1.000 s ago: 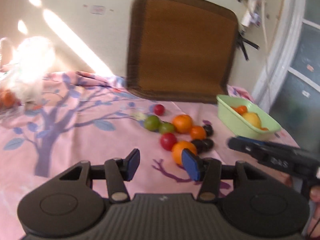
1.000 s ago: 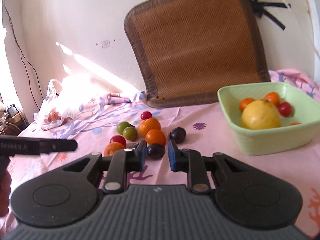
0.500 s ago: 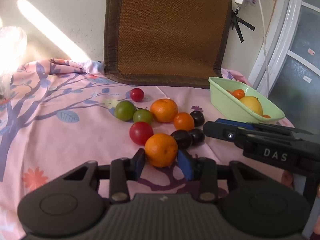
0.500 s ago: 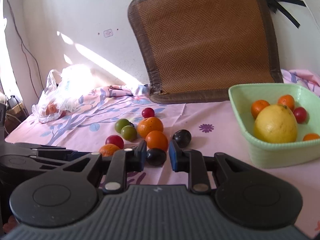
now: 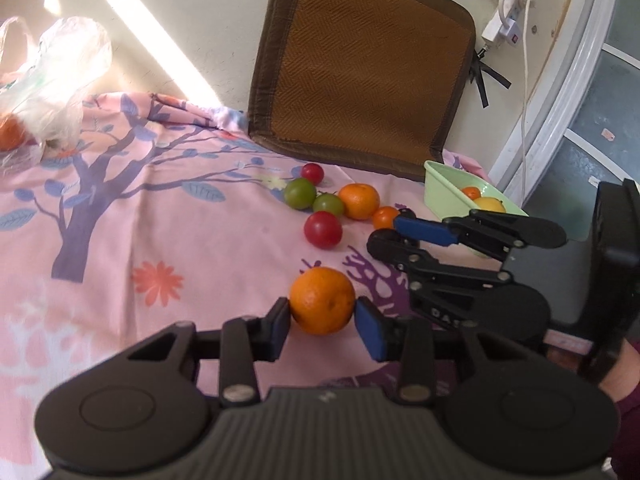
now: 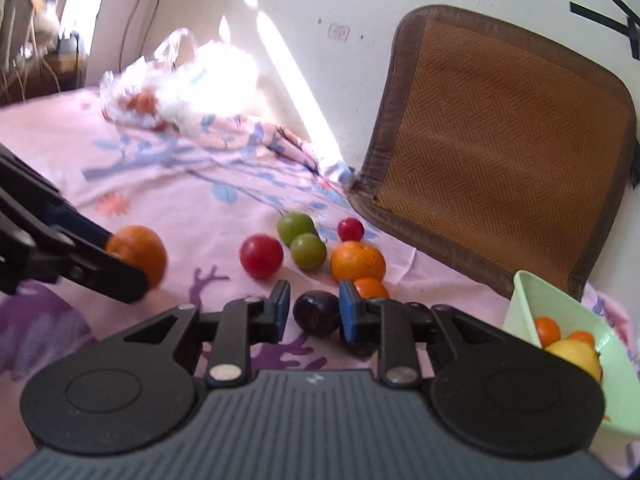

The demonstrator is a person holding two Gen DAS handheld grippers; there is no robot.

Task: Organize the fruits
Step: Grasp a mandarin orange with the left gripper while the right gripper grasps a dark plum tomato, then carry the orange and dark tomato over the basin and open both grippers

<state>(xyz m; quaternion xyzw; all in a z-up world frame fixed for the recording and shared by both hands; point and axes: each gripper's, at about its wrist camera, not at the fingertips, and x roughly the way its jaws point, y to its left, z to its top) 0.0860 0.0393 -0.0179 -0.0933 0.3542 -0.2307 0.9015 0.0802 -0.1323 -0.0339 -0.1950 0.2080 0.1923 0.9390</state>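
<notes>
My left gripper (image 5: 322, 322) is shut on an orange mandarin (image 5: 322, 300), held just above the pink cloth; it also shows in the right wrist view (image 6: 138, 254). My right gripper (image 6: 314, 312) has its jaws around a dark plum (image 6: 316, 312), pads close to it; contact is unclear. Loose on the cloth lie a red tomato (image 6: 261, 255), two green fruits (image 6: 296, 226), a small red fruit (image 6: 351, 229), a large mandarin (image 6: 357, 261) and a smaller one (image 6: 371, 287). A green bowl (image 6: 528, 300) at right holds a lemon (image 6: 574, 356) and small oranges.
A brown woven mat (image 5: 360, 64) leans on the wall behind the fruit. A clear plastic bag (image 5: 52, 68) with fruit lies far left. A cable and power strip (image 5: 504, 16) hang at right by a window frame. The pink tree-print cloth (image 5: 120, 220) covers the surface.
My left gripper closed on the mandarin and drew it back and away from the cluster. My right gripper moved in over the dark plum and swung left, leaving the bowl at the far right.
</notes>
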